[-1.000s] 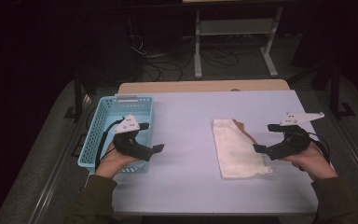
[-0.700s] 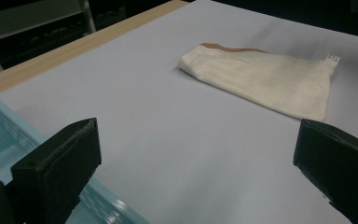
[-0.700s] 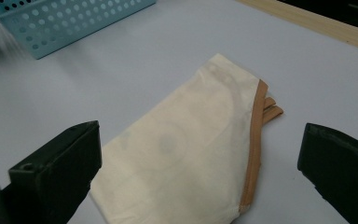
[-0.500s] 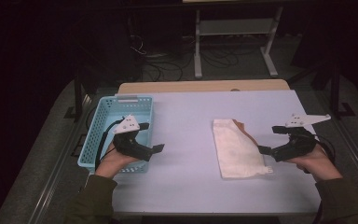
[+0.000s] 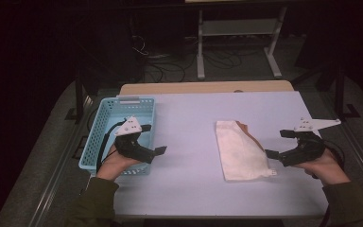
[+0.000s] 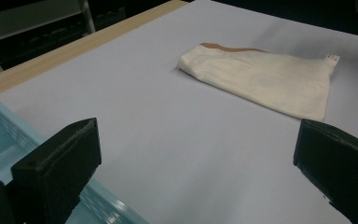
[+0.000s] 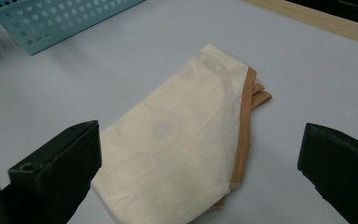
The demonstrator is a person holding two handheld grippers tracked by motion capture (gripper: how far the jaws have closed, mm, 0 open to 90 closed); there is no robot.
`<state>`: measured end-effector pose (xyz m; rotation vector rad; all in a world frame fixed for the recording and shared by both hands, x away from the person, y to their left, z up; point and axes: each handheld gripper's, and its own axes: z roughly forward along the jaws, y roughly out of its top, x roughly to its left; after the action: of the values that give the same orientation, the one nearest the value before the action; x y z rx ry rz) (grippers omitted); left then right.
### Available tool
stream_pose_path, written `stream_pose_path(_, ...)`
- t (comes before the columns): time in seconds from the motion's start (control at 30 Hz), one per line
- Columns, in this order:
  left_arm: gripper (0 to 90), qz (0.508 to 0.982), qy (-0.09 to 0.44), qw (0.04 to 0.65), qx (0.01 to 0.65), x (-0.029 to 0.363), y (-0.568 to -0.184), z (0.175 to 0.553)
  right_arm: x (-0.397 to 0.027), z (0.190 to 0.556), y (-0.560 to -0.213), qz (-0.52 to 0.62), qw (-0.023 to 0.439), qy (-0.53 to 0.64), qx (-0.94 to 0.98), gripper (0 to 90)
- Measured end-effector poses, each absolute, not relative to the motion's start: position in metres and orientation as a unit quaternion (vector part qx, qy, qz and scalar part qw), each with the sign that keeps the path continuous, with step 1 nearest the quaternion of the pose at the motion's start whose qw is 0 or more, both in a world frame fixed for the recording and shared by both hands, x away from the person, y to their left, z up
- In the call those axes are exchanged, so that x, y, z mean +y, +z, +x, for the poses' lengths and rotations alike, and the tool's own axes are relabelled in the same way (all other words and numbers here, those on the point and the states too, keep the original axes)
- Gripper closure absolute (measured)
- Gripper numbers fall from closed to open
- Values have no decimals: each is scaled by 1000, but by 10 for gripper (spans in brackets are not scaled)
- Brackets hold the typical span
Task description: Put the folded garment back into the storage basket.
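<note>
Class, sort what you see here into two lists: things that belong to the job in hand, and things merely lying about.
Belonging to the job:
- folded cream cloth, lying flat in front of the open right tool
- open left tool, held over the basket's edge
- light blue basket, probably where the cloth goes

Merely about:
- metal stand behind the table
- cables on the floor

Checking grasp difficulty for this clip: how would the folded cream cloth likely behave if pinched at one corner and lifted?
The folded cream cloth lies flat in thin layers, so it would probably droop and unfold. It looks light; pushed, it would likely bunch up. The right hand-held gripper is open over it.
</note>
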<state>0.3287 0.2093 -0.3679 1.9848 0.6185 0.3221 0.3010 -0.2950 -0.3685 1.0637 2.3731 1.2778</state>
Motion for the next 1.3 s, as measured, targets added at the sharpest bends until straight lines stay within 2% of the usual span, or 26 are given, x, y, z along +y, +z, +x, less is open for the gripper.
stream_pose_path(1.3, 0, 820, 134, 496, 253, 209, -368, 329, -320, 281, -388, 390, 128, 432, 803, 0)
